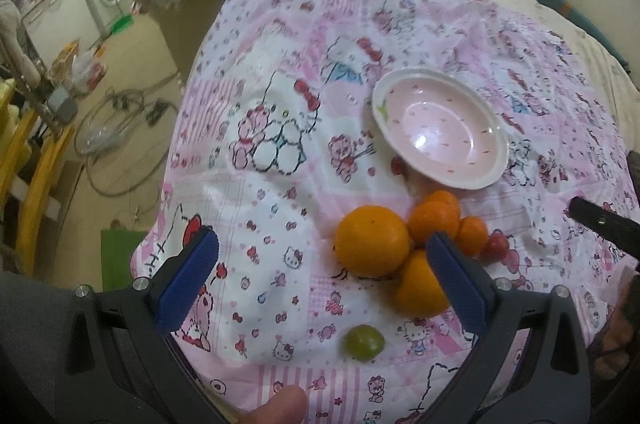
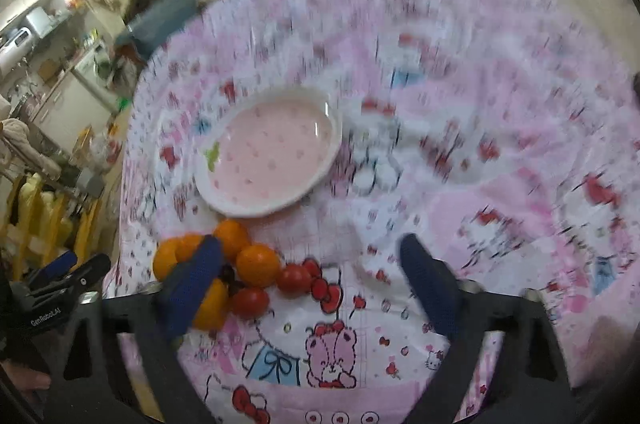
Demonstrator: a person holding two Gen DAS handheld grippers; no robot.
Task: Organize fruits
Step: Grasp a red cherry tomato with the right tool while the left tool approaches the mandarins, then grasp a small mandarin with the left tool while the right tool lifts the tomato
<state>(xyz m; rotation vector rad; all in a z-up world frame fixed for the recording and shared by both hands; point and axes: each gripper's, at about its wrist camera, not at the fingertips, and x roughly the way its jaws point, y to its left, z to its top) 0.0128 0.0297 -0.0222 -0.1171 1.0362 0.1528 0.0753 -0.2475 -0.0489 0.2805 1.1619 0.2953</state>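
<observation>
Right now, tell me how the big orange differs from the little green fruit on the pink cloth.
The big orange is bright orange and by far the larger; the green fruit is small and yellowish green. The big orange sits packed against the other oranges below the pink bowl; the green fruit lies alone, nearer the camera, touching nothing. Both are round, rest on the cloth, and are held by neither gripper.

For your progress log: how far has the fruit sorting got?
Nothing looks done: the pink bowl is empty. Nothing is in hand: both the left gripper and right gripper are open over the cloth. Left: the oranges, red tomatoes and green fruit.
</observation>
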